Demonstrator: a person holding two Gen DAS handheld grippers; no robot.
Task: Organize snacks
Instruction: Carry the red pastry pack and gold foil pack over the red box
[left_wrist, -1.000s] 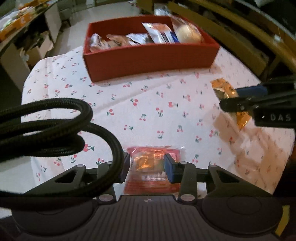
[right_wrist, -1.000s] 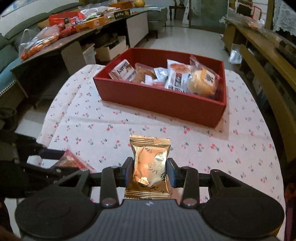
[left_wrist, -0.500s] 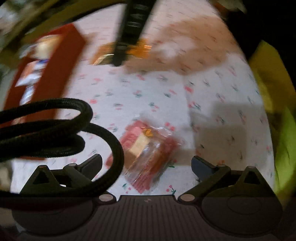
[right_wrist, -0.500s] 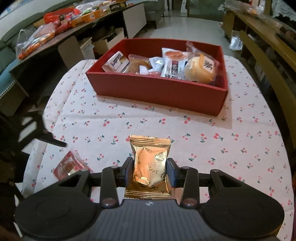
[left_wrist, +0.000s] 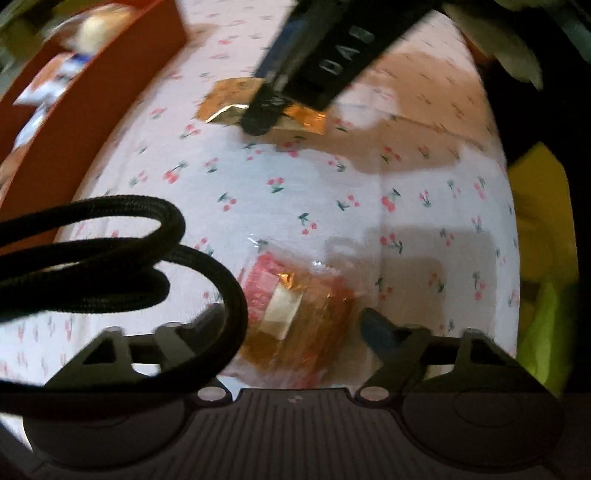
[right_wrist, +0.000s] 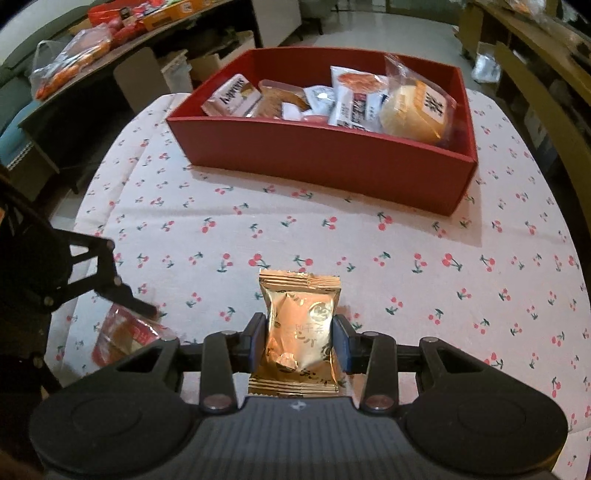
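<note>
Cherry-print tabletop (right_wrist: 369, 236) lower centre: a gold packet (right_wrist: 300, 325) is clamped by the right hand-held gripper (right_wrist: 300, 345), presumably for the red box (right_wrist: 314, 155), while the left hand-held gripper (left_wrist: 291, 325) is spread open around a red packet (left_wrist: 295, 306).

left wrist: low, near tablecloth (left_wrist: 295, 192) | right wrist: faces box (right_wrist: 321, 155) (shared)

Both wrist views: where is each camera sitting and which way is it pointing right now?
Left wrist: on the left gripper, tilted down at the red snack packet between its open fingers; black cable crosses the view.
Right wrist: on the right gripper, facing across the table toward the red box, shut on the gold packet.
Shared: both packets, the box, cherry tablecloth; each sees the other gripper.
</note>
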